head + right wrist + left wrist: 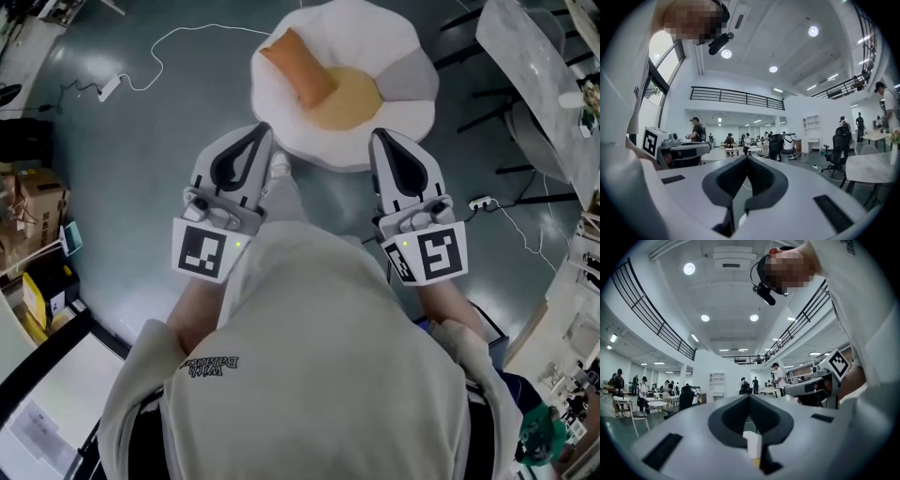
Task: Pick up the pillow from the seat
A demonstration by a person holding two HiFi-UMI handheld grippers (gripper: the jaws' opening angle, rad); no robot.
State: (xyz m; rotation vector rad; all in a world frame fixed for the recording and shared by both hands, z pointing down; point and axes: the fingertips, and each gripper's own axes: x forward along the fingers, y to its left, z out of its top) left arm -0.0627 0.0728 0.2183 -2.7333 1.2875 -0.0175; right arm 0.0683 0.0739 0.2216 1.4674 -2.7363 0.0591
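Observation:
An orange pillow (300,67) lies tilted on a white, petal-edged seat (412,112) with a yellow middle (349,101), on the floor ahead of me in the head view. My left gripper (261,127) is held level just short of the seat's near left rim, its jaws shut with nothing between them. My right gripper (378,134) is at the near right rim, also shut and empty. Neither touches the pillow. In the left gripper view the closed jaw tips (749,397) point across a large hall; the right gripper view shows the same (746,158). The seat is hidden below both.
A white cable with a power strip (111,87) runs over the grey floor at far left. Cardboard boxes (33,202) stand at the left edge. A marble-topped table (534,66) with dark legs is at the right, another power strip (483,202) below it. People and desks fill the hall.

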